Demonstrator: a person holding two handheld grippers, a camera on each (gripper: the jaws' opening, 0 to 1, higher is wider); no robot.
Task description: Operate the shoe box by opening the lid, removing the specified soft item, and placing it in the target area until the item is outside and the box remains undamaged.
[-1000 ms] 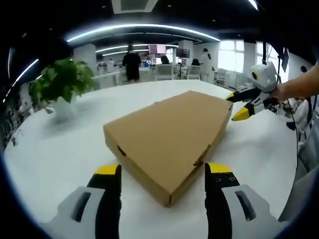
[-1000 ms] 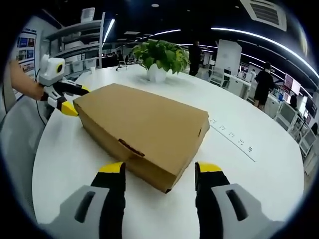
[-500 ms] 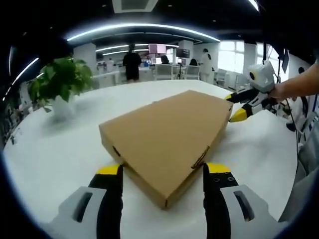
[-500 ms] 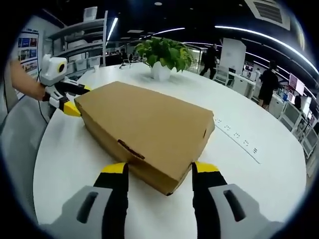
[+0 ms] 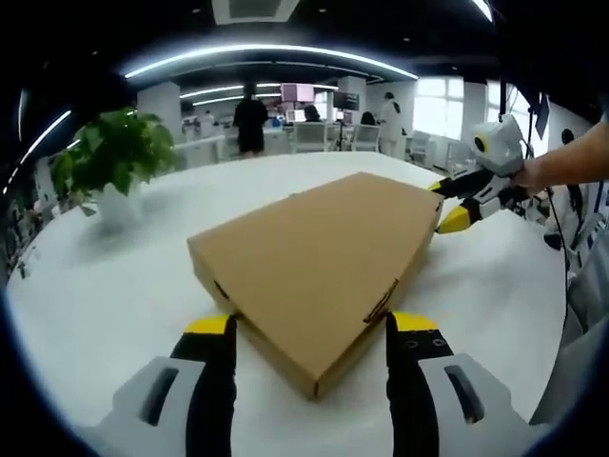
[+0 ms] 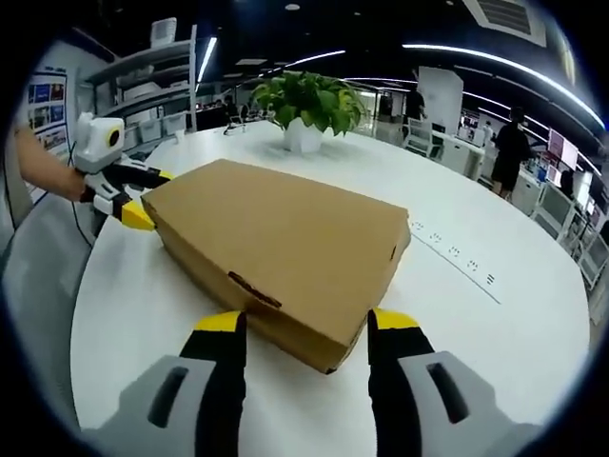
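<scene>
Closed shoe box hides its contents; left gripper and right gripper gape, straddling opposite corners.

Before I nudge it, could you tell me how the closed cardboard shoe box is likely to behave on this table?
The shoe box looks like thin corrugated card, so probably light and somewhat crushable at its corners. Lying low and flat, it seems unlikely to tip. On the smooth white table it would likely slide; a hand-held gripper at opposite corners may steady it.

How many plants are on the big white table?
1: a potted plant stands on the table, beyond the closed cardboard box.
</scene>
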